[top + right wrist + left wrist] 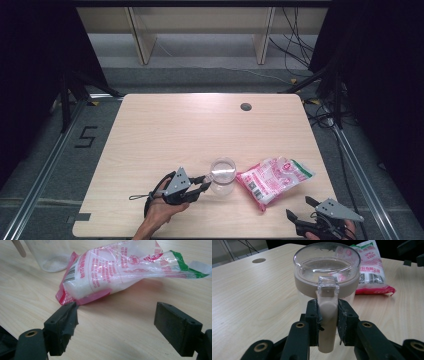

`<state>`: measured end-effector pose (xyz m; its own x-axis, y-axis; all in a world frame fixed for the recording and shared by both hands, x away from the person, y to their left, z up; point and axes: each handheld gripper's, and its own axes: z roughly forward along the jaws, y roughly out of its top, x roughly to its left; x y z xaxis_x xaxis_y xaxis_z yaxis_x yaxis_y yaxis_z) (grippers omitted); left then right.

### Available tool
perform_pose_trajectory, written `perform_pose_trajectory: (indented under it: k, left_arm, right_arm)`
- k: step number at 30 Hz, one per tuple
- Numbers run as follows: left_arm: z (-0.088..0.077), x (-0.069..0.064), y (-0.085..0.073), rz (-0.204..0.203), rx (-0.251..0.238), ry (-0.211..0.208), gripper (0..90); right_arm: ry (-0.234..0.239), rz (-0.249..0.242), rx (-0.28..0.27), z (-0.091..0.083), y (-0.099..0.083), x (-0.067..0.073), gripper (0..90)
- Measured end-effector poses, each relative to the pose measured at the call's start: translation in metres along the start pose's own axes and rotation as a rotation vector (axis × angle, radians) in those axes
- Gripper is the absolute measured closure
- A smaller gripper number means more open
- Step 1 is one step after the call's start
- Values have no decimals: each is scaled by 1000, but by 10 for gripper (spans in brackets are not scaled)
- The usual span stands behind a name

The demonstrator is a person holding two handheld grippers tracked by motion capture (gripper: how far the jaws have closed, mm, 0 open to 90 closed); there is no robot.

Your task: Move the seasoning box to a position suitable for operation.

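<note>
Left hand-held gripper (327, 315) clamps the beige handle (327, 315) of the clear jug (327, 272) directly ahead.

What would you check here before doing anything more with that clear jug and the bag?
1. Left gripper clamped on the jug's handle: ok, both pads press its sides.
2. Clear jug upright on the table: ok.
3. Jug lid seated: ok, it looks closed.
4. Right gripper free: ok, jaws wide apart, nothing between them.
5. Bag within reach of the right gripper: ok, it lies just ahead.
6. Bag opened for pouring: cannot tell.
</note>
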<state>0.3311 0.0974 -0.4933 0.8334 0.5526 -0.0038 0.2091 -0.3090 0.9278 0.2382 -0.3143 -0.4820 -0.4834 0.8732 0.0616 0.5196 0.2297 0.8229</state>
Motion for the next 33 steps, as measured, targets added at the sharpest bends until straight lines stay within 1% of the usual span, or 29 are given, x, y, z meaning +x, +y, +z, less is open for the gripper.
perform_pose_trajectory:
  k: [1,2,3,4,6,7,8,9,10,11,12,13,14,15,16,17,18,19,20,21,22,23,24,26,28,29,30,31,33]
  left_arm:
    - [2,3,1,6,4,0,726]
    - [2,3,1,6,4,0,726]
    - [5,7,3,11,3,4,726]
    - [6,10,4,29,6,-1,726]
    - [7,12,4,27,8,7,725]
    - [8,14,4,19,6,4,725]
    - [8,16,5,26,7,9,725]
    - [10,19,4,25,2,8,725]
    - [10,21,5,24,2,14,725]
    - [11,25,6,38,9,26,724]
    - [11,25,6,38,9,26,723]
    - [13,29,7,36,11,45,721]
    - [13,29,7,36,11,45,719]
    - [12,31,7,53,17,64,719]
    - [12,35,5,43,15,80,718]
    - [12,35,5,43,15,80,716]
    - [11,37,5,36,18,95,716]
    - [11,39,4,27,18,99,717]
    - [11,42,2,4,14,105,719]
    - [10,44,2,9,22,118,721]
    - [10,44,2,9,22,118,724]
    - [10,44,2,6,30,129,726]
    - [11,45,2,4,24,122,727]
    - [12,45,3,7,28,133,728]
    - [14,47,3,10,27,137,730]
    - [14,47,3,10,27,137,730]
    - [14,47,3,2,27,140,730]
    - [14,48,3,-3,28,137,730]
    - [14,48,3,-8,26,133,730]
  right_arm:
    - [15,-13,-7,0,1,-2,199]
    - [15,-13,-7,0,1,-2,199]
    - [20,-15,-7,0,1,-2,199]
    - [-3,-31,-8,1,0,-2,200]
    - [-12,-27,-8,1,0,-2,200]
    - [2,-8,-5,-1,0,-1,200]
    - [3,6,-1,-1,0,0,200]
    - [3,6,-1,-1,0,0,200]
    - [10,-19,-7,0,0,-2,200]
    - [8,-12,-3,0,0,-2,200]
    - [8,-12,-3,0,0,-2,200]
    - [11,-19,-7,0,0,-2,205]
    - [11,-19,-7,0,0,-2,205]
    - [13,-20,-7,0,0,-2,208]
    - [3,-19,0,-1,0,-2,207]
    - [3,-19,0,-1,0,-2,207]
    - [11,-12,-1,-1,0,-2,208]
    - [3,-23,-8,0,0,-2,208]
    - [12,-23,-6,0,0,-2,208]
    - [2,-20,-2,-1,0,-2,207]
    - [4,-14,2,-1,0,-2,207]
    - [3,-21,-1,-1,0,-2,207]
    - [5,-17,-1,-1,0,-2,207]
    - [13,-15,-2,0,0,-2,207]
    - [8,18,11,-2,0,0,207]
    - [8,18,11,-2,0,0,207]
    - [7,12,8,-2,0,-1,208]
    - [3,-32,-8,-1,0,-4,207]
    - [4,-31,-4,-1,0,-4,207]
